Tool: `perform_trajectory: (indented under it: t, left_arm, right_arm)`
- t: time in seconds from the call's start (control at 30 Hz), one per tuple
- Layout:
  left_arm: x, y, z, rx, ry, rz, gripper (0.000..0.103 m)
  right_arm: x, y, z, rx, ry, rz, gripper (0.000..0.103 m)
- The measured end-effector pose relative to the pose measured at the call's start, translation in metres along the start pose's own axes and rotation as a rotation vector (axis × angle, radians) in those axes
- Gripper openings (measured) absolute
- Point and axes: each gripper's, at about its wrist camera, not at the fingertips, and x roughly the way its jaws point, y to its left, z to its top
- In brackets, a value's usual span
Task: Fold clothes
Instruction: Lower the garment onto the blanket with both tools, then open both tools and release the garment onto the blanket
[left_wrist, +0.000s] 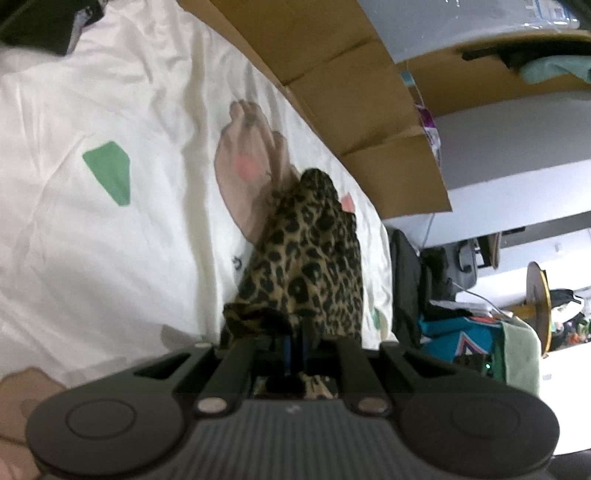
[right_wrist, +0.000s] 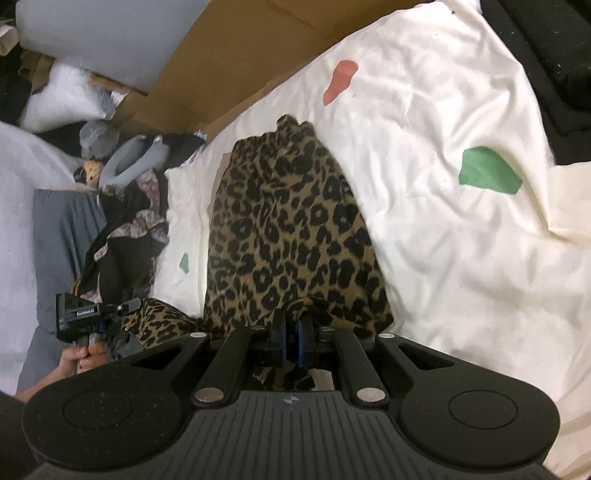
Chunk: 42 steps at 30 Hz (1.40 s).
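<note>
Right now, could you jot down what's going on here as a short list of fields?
garment: leopard-print garment, held up over the bed
surface: white sheet with green and pink patches
left gripper: shut on an edge of the garment
right gripper: shut on another edge of it
backdrop: cardboard boxes along the bed
fold: not yet visible

One leopard-print garment, tan with black spots, lies spread lengthwise on a white bed sheet printed with green and pink shapes. Its far end is bunched and rumpled, while the near edge is lifted off the sheet (gathered at two points, one at each near corner). The type of garment cannot be determined.
</note>
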Motion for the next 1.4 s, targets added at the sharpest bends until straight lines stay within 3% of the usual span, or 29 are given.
perform_trajectory:
  t: [0.23,0.43,0.6,0.83,0.93,1.03,1.07,1.13,1.2,1.33,1.4]
  left_arm:
    - [0.007,0.008,0.012,-0.009,-0.047,0.023,0.006]
    - [0.029,0.016,0.028,-0.02,-0.065,0.05,0.005]
    - [0.04,0.018,0.036,-0.001,-0.063,0.096,0.005]
    - [0.051,0.02,0.039,0.021,-0.037,0.17,0.007]
    - [0.048,0.015,0.036,0.045,-0.027,0.19,0.014]
    - [0.041,0.005,0.03,0.083,-0.027,0.205,0.043]
    - [0.039,0.001,0.027,0.096,-0.028,0.21,0.049]
    - [0.034,-0.005,0.023,0.121,-0.028,0.22,0.052]
    - [0.029,-0.012,0.019,0.147,-0.028,0.229,0.055]
    - [0.021,-0.014,0.009,0.168,-0.022,0.257,0.065]
    - [0.02,-0.012,0.005,0.175,-0.015,0.277,0.065]
  right_arm:
    - [0.006,-0.007,0.007,0.03,-0.041,-0.039,0.004]
    - [0.021,-0.006,0.017,0.043,-0.045,-0.139,0.004]
    - [0.033,-0.004,0.025,0.053,-0.052,-0.219,0.004]
    - [0.04,-0.007,0.031,0.052,-0.054,-0.248,0.005]
    - [0.041,-0.007,0.032,0.056,-0.052,-0.255,0.006]
    - [0.034,0.003,0.031,0.019,-0.059,-0.269,0.007]
    - [0.031,0.007,0.031,0.006,-0.061,-0.273,0.011]
    - [0.024,0.011,0.03,-0.015,-0.075,-0.286,0.023]
    - [0.016,0.012,0.029,-0.023,-0.091,-0.297,0.045]
    - [0.0,0.012,0.027,-0.033,-0.119,-0.304,0.046]
    - [-0.004,0.012,0.024,-0.045,-0.121,-0.304,0.047]
